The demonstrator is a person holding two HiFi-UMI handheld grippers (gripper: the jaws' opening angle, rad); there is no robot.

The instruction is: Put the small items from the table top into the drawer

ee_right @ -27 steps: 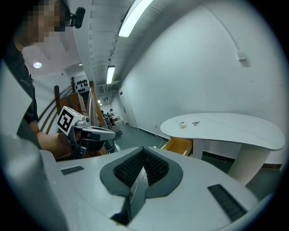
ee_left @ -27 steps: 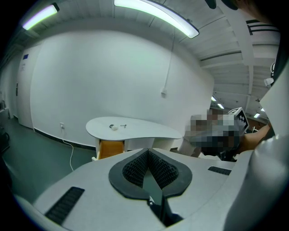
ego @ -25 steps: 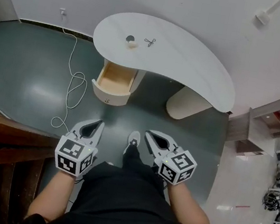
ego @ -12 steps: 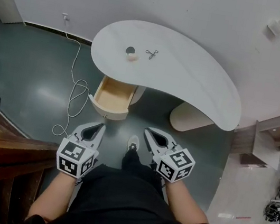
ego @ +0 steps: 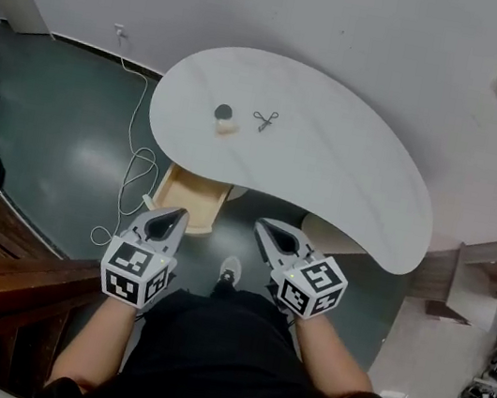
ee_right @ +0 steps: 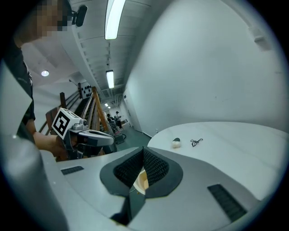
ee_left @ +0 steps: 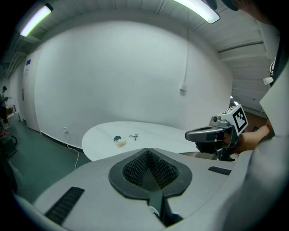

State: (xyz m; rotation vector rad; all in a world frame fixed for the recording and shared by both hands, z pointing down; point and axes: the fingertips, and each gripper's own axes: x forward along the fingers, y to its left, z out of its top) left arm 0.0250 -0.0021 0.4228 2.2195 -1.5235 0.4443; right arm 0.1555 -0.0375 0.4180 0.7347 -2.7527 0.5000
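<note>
Approach stage, nothing picked up yet. Person stands short of the table [ego: 350, 164], both grippers held out in front at waist level, pointing toward it.

Left gripper [ego: 168, 222]: jaws together, pads meeting, nothing between them. Right gripper [ego: 273, 234]: jaws also closed, empty. The pale wood seen through the slit in the right gripper view is the drawer [ego: 187, 200] beyond, not a held thing. Likely kept shut because there is nothing to grasp at this range.

Task items sit on the table top near its left end, well apart from both grippers:
- dark round item [ego: 223, 111]
- pale lump [ego: 228, 127], touching or just beside the dark one, cannot tell which
- small scissors [ego: 264, 120], a bit to the right of them

Drawer is pulled open under the left end of the table, its front toward the person and its rear part hidden under the top in the head view. The part that shows looks empty. Items lie almost directly above it, so the carry should be short: lift, bring over the edge, lower in.

Judgement: next move needs getting closer, then opening one pair of jaws over an item. The scissors are flat and thin, probably the hardest pinch. A white cable [ego: 133, 163] loops on the floor left of the drawer, a trip risk only.
</note>
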